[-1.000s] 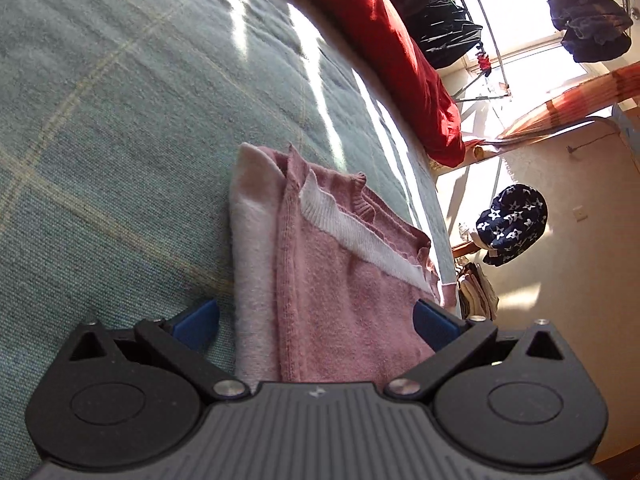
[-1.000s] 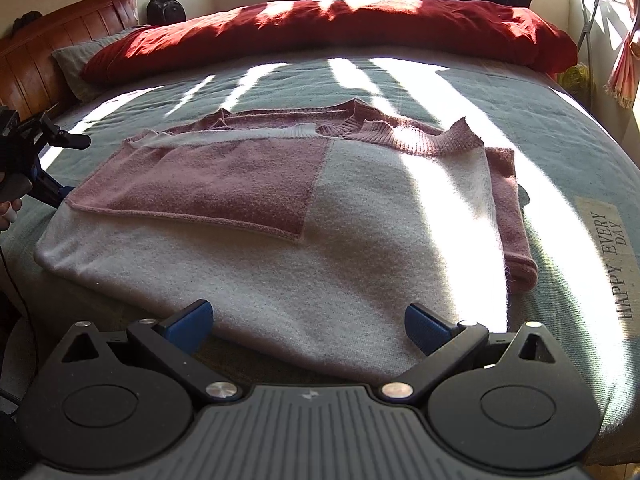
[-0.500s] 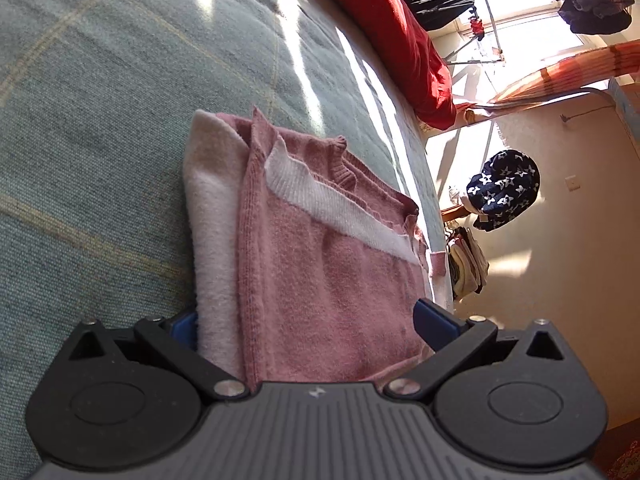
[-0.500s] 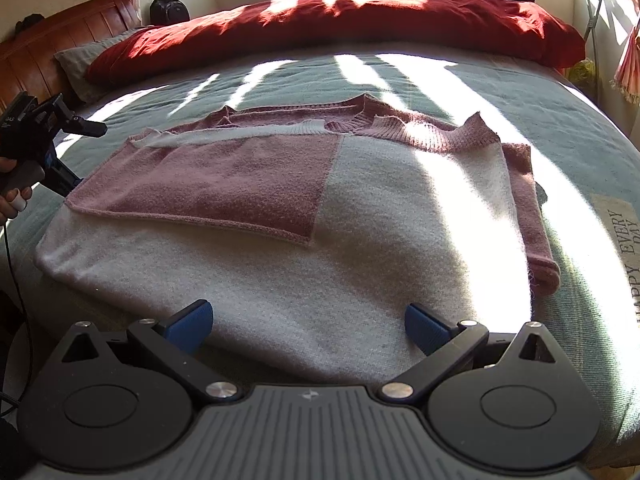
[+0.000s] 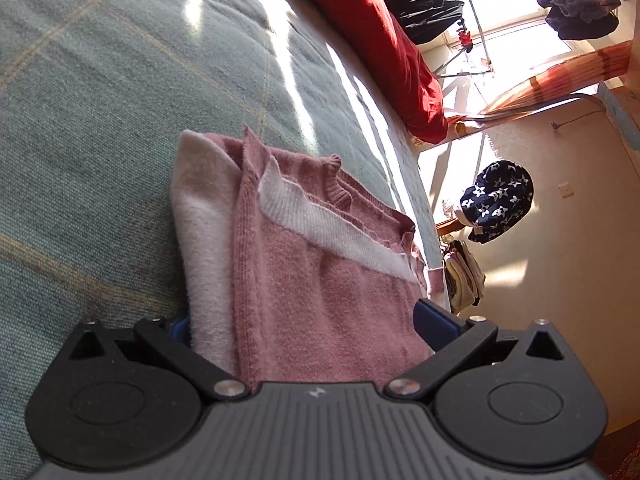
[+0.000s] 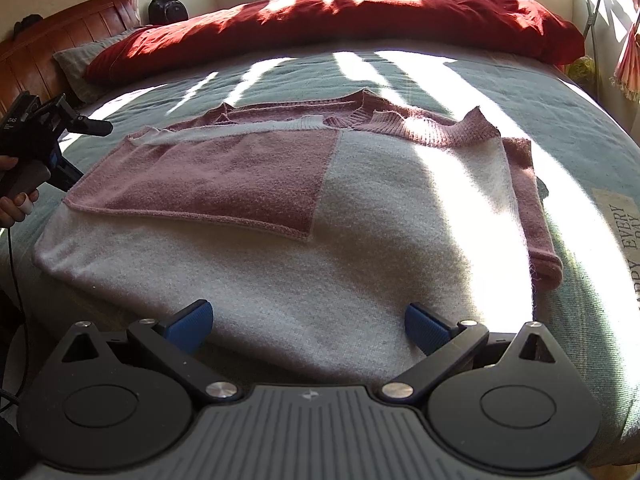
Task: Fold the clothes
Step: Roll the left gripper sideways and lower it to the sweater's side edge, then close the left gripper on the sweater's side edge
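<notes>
sweater: pink-and-white knit point(image 6: 360, 208), flat on the green-grey bedspread point(image 6: 568, 92), partly folded. One pink sleeve panel lies across the white body on the left half; a second pink sleeve runs folded along the right edge.
sweater, left wrist view: same garment point(image 5: 320, 280) seen from its side edge, white ribbed band crossing the pink layer, white layer at the left.
left gripper: point(image 5: 308, 324) jaws wide, straddling the sweater's edge. Cloth fills the gap between the blue pads; right pad point(image 5: 434, 322) shows clear, left pad mostly hidden behind the white layer. Contact with the cloth cannot be told.
left gripper, right wrist view: black body point(image 6: 44, 136) at the far left, at the sleeve-side edge of the sweater, held by a hand point(image 6: 16, 200) with fingers round the grip.
right gripper: point(image 6: 308, 322) jaws wide, both blue pads point(image 6: 192, 318) over the near hem of the white body, nothing clamped.
bed: red duvet point(image 6: 340, 24) bunched along the far side, wooden headboard point(image 6: 52, 40) far left.
bedspread: sun stripes across it; printed label point(image 6: 624, 236) reading "EVERY DAY" at the right.
room, left wrist view: navy star-print item point(image 5: 496, 200) hangs by the wall, dark clothes point(image 5: 576, 8) hang at the window.
</notes>
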Motion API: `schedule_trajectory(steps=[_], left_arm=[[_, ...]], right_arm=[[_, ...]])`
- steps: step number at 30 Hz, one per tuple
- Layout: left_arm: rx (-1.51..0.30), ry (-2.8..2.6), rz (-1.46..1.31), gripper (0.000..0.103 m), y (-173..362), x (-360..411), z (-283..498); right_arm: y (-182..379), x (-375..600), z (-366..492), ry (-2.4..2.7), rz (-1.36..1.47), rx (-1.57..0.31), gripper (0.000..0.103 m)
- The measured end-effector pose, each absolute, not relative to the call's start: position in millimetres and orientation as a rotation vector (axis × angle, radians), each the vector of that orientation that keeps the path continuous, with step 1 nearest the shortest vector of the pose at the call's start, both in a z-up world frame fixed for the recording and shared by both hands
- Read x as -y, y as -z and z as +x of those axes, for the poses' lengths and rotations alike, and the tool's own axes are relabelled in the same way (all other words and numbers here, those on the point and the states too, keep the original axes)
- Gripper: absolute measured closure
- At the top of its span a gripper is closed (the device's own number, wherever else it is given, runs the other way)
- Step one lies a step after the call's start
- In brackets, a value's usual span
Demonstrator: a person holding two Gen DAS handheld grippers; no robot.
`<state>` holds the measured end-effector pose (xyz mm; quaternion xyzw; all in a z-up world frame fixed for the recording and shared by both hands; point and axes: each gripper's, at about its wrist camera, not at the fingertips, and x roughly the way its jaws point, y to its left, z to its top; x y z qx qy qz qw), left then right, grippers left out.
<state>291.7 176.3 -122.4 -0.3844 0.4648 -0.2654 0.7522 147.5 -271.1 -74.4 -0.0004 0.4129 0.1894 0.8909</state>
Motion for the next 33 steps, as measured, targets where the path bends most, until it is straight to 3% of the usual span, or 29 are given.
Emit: schedule_trajectory(steps=[33], left_arm=[[-1.006, 0.567, -0.865, 0.001, 126.8, -177.6, 293.3]], right_arm=[[75.6, 269.5, 147.8, -0.386, 0.026, -0.852, 0.0]])
